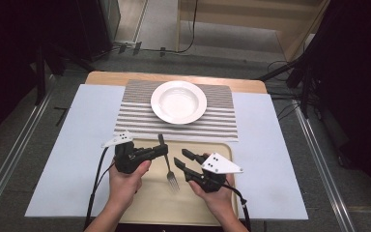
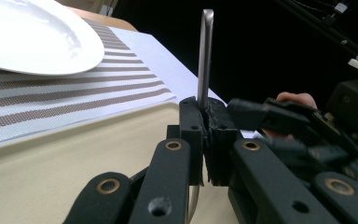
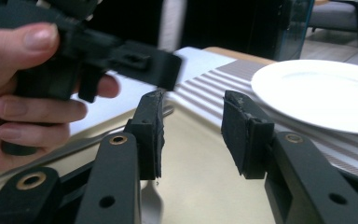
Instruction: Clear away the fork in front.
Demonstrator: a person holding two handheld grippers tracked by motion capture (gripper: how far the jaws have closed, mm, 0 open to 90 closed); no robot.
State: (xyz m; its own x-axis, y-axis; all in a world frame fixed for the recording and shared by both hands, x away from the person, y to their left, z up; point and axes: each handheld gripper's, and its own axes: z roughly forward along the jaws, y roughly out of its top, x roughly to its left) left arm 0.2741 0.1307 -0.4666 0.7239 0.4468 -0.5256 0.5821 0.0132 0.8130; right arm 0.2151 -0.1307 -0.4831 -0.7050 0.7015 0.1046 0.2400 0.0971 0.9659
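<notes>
While the left gripper (image 1: 163, 149) is clamped on the fork (image 1: 169, 166) handle above the beige tray (image 1: 145, 205), the right gripper (image 1: 183, 158) sits just beside it, jaws apart, gripping nothing. White plate (image 1: 178, 101) on striped placemat (image 1: 222, 121) beyond.

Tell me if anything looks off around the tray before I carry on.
Nothing is spilled or broken. The one oddity: the fork is off the tray, clamped by its handle in the left gripper, tines toward the person. The right gripper stands open beside it. The plate sits squarely on the striped mat.
</notes>
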